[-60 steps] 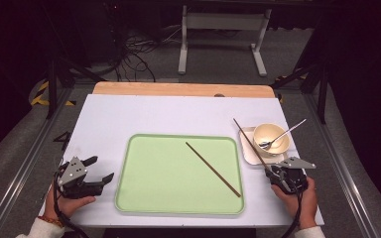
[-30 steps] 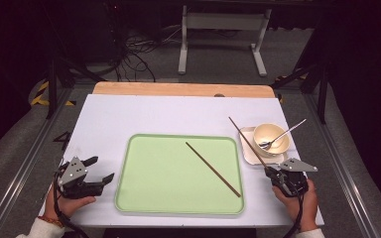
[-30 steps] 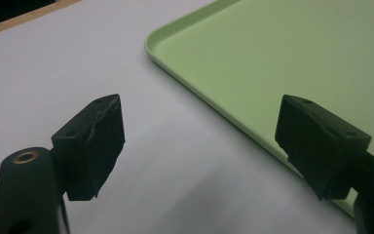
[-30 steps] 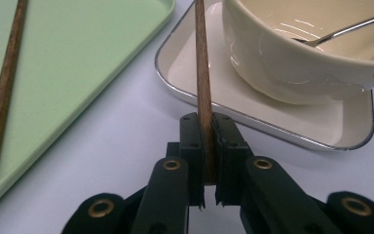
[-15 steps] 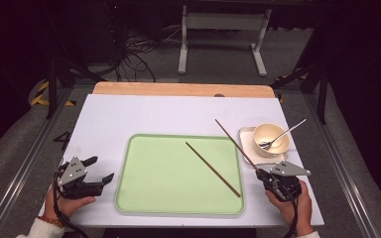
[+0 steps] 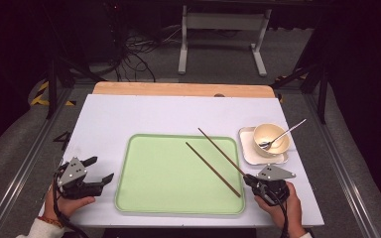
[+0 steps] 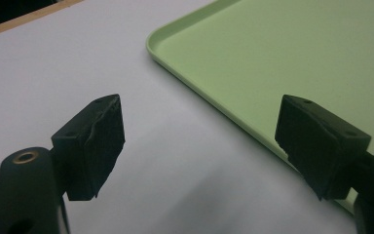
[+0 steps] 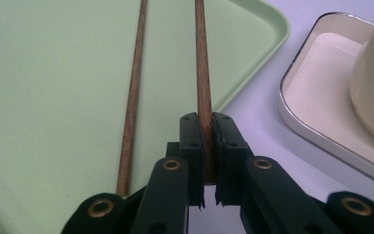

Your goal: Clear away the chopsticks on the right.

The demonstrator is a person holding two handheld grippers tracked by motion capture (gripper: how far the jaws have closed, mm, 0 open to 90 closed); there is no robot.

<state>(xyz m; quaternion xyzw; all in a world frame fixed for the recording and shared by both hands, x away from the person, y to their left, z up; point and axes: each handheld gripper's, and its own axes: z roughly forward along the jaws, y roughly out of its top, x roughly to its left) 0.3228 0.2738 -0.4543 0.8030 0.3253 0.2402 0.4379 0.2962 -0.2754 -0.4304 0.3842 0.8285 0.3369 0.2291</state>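
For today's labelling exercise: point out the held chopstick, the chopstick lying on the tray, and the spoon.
held chopstick (image 8: 202, 73), right gripper view, mid shaft.
chopstick lying on the tray (image 6: 212, 168), high view, mid shaft.
spoon (image 6: 284, 135), high view, handle.

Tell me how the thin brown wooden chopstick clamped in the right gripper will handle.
The thin brown wooden chopstick looks stiff: it runs straight from the right gripper. Pinched at one end, it may pivot. Its slim shaft probably weighs little, and might roll on the light green plastic tray.

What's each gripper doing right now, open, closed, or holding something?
Left gripper: open, holding nothing, beside the green tray.
Right gripper: closed on a chopstick.
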